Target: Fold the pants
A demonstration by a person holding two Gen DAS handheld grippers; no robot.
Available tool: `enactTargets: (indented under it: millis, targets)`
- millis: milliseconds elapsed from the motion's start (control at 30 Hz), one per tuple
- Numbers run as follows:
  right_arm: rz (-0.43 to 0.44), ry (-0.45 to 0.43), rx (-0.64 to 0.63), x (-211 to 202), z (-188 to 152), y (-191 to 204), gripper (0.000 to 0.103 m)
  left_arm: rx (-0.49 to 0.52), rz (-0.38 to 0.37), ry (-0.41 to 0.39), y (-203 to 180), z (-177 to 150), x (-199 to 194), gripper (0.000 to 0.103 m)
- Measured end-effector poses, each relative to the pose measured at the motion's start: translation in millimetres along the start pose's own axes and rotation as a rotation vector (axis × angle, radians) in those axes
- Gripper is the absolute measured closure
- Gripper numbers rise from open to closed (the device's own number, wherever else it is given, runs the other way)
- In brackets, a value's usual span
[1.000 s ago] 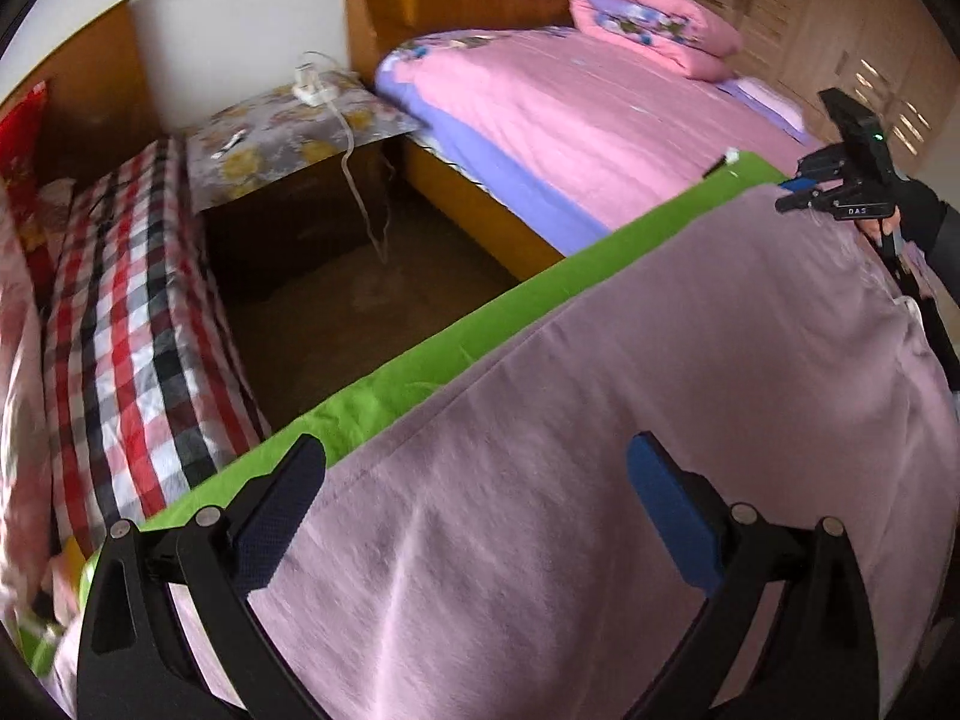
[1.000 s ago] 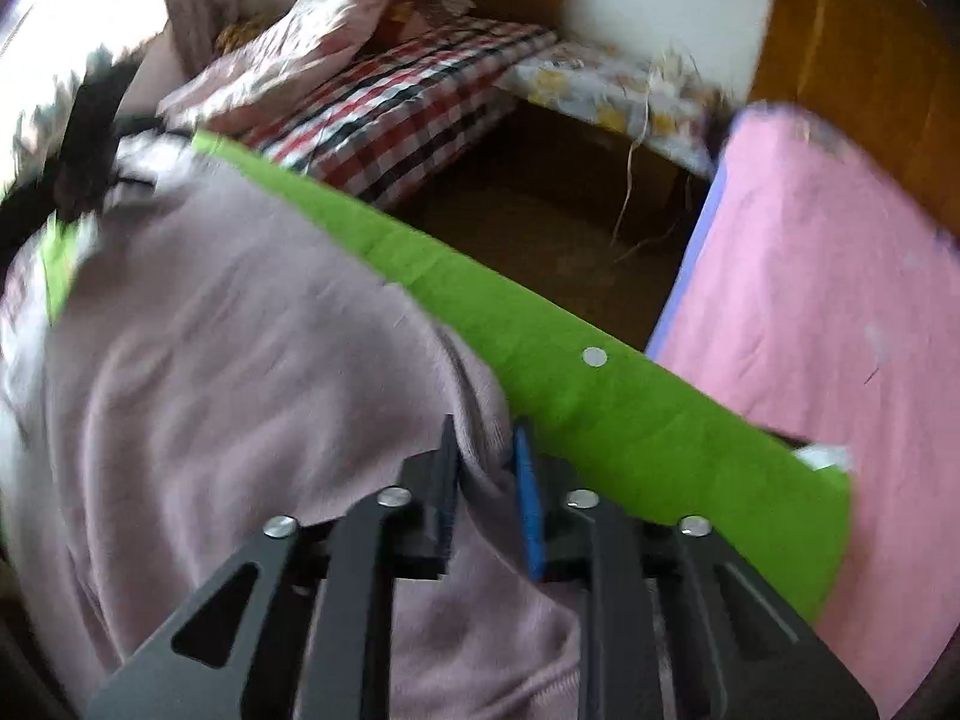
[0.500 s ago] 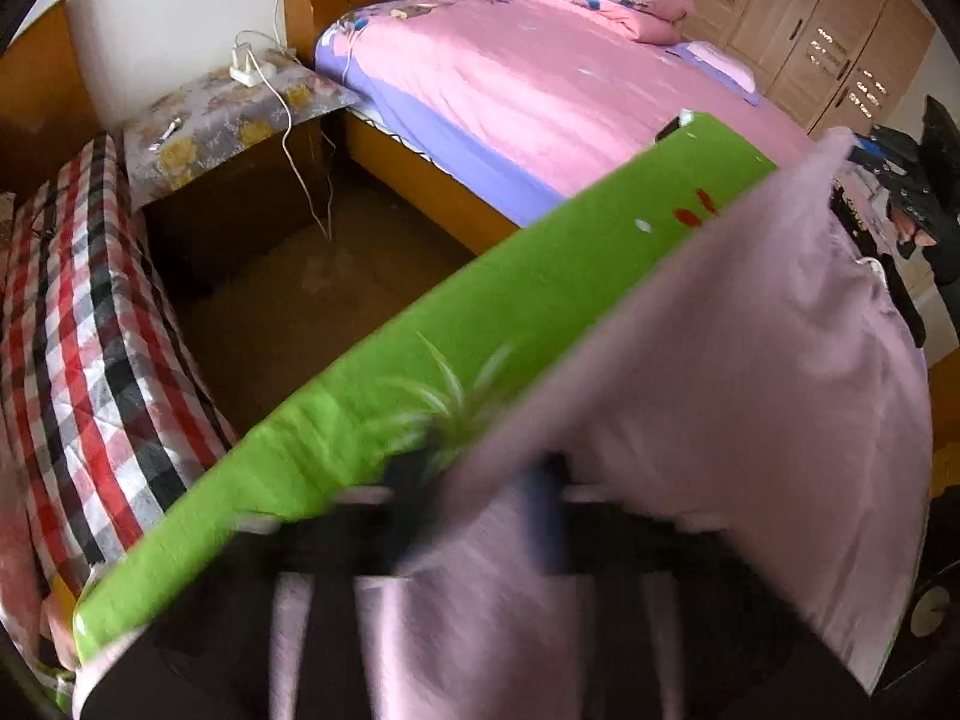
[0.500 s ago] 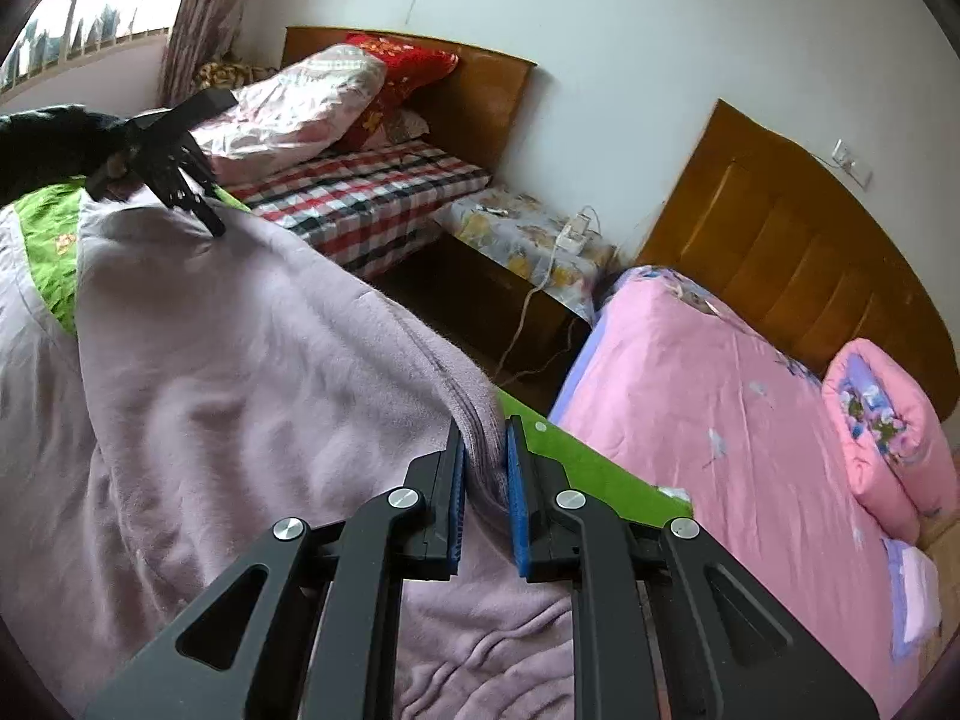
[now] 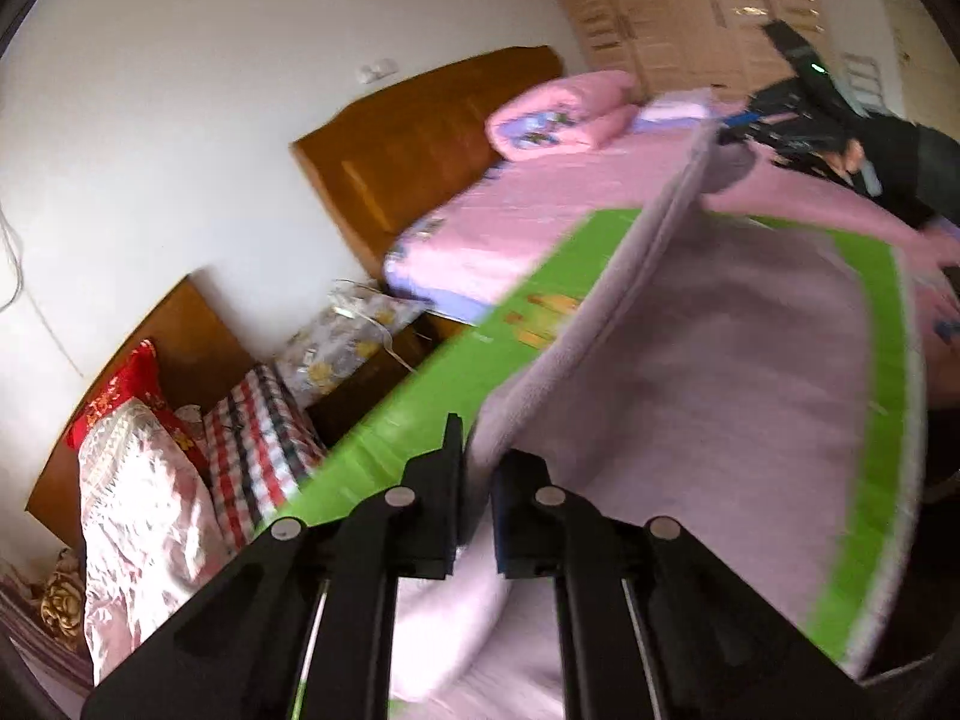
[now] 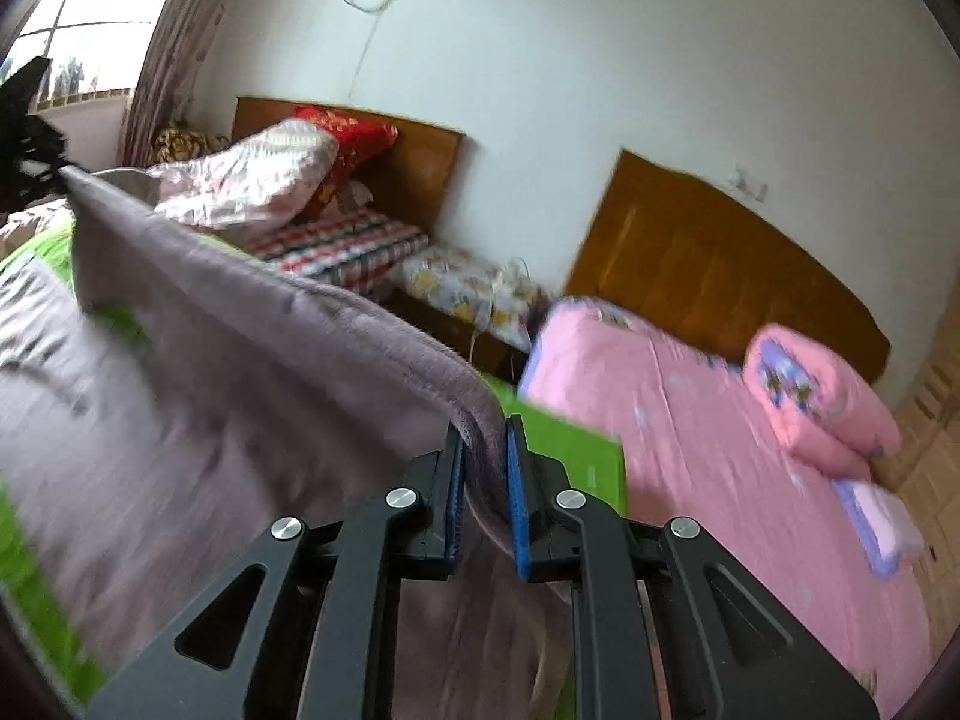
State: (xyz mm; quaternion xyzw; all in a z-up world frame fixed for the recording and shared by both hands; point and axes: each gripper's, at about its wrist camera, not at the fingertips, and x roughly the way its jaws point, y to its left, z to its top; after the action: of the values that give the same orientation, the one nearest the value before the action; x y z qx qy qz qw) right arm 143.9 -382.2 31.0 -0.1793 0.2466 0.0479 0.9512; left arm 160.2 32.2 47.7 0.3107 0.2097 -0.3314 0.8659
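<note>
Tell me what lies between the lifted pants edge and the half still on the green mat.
Nothing visible. Both tools, left and right, are clamped on the pants edge, and the cloth below on the green mat is bare; blur hides fine detail.

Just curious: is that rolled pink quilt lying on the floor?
No, the rolled pink quilt lies on the pink bed, near its wooden headboard.
</note>
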Motion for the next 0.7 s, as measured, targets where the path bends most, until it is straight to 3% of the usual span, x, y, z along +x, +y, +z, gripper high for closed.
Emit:
enactTargets:
  millis: [100, 200, 267, 333, 367, 400, 433, 467, 500, 567, 667, 700]
  targets:
    - [0.018, 0.076, 0.077, -26.9, -46.8, 17.7, 0.088, -0.07, -0.099, 0.067, -53.2, -46.0, -3.6, 0.095]
    - [0.046, 0.199, 0.162, -20.6, -96.2, 41.4, 0.088, -0.113, -0.134, 0.161, -84.0, -86.3, 22.6, 0.094]
    - [0.083, 0.273, 0.227, -5.4, -119.4, 47.8, 0.085, -0.2, -0.196, 0.199, -86.6, -105.3, 41.6, 0.089]
    - [0.08, 0.282, 0.273, -4.7, -125.0, 49.6, 0.079, -0.272, -0.21, 0.197, -76.8, -111.8, 46.2, 0.083]
    - [0.078, 0.268, 0.321, -10.7, -122.9, 45.6, 0.069, -0.325, -0.229, 0.184, -71.5, -112.9, 41.3, 0.077]
    - [0.077, 0.252, 0.365, -18.1, -120.9, 43.4, 0.054, -0.361, -0.238, 0.169, -66.0, -113.3, 35.5, 0.061]
    - [0.078, 0.234, 0.41, -26.0, -120.3, 41.2, 0.048, -0.401, -0.237, 0.143, -62.6, -116.1, 24.3, 0.046]
    - [0.098, 0.208, 0.474, -35.9, -120.4, 36.8, 0.042, -0.454, -0.231, 0.109, -56.1, -119.4, 11.0, 0.014]
    - [0.119, 0.188, 0.532, -43.1, -122.0, 34.0, 0.042, -0.5, -0.233, 0.08, -50.4, -123.5, 0.7, 0.006]
    - [0.142, 0.171, 0.638, -50.7, -130.0, 27.8, 0.042, -0.655, -0.246, 0.031, -33.5, -137.3, -14.5, 0.006]
    - [0.184, 0.171, 0.79, -38.6, -139.3, 13.4, 0.044, -0.996, -0.333, -0.03, -9.1, -165.8, -16.3, 0.006]
    - [0.191, 0.172, 0.829, -31.3, -140.7, 9.7, 0.044, -1.054, -0.344, -0.035, -7.6, -173.0, -15.7, 0.006]
